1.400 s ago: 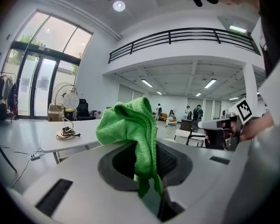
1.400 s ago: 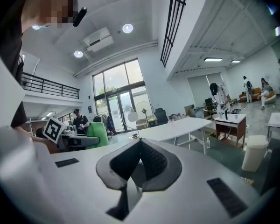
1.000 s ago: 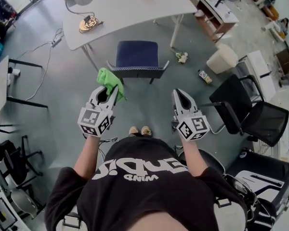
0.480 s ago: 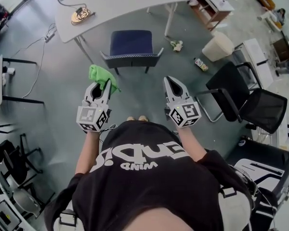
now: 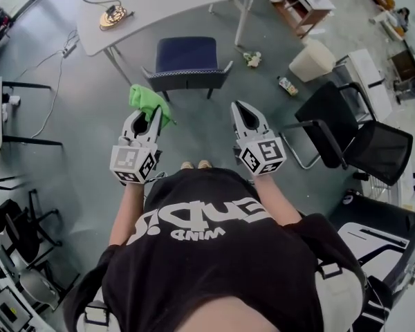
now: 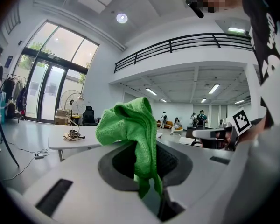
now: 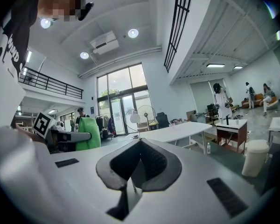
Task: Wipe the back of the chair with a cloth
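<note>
A blue chair (image 5: 187, 54) stands on the grey floor ahead of me, its back rail (image 5: 187, 75) on the side facing me. My left gripper (image 5: 154, 113) is shut on a green cloth (image 5: 147, 101), held short of the chair's left corner and not touching it. In the left gripper view the green cloth (image 6: 133, 125) bunches up out of the shut left gripper (image 6: 142, 148). My right gripper (image 5: 236, 108) hovers level with it to the right, shut and empty; the right gripper (image 7: 140, 141) shows nothing between its pads.
A white table (image 5: 173, 2) with a lamp (image 5: 113, 18) stands behind the chair. A white bin (image 5: 315, 61), a bottle (image 5: 287, 85) and litter (image 5: 252, 59) lie to the right. Black chairs (image 5: 356, 144) crowd the right side, with more furniture at the left edge (image 5: 14, 220).
The chair now appears higher and a little smaller in the head view. Both grippers have shifted up in the picture, the left one still gripping the cloth.
</note>
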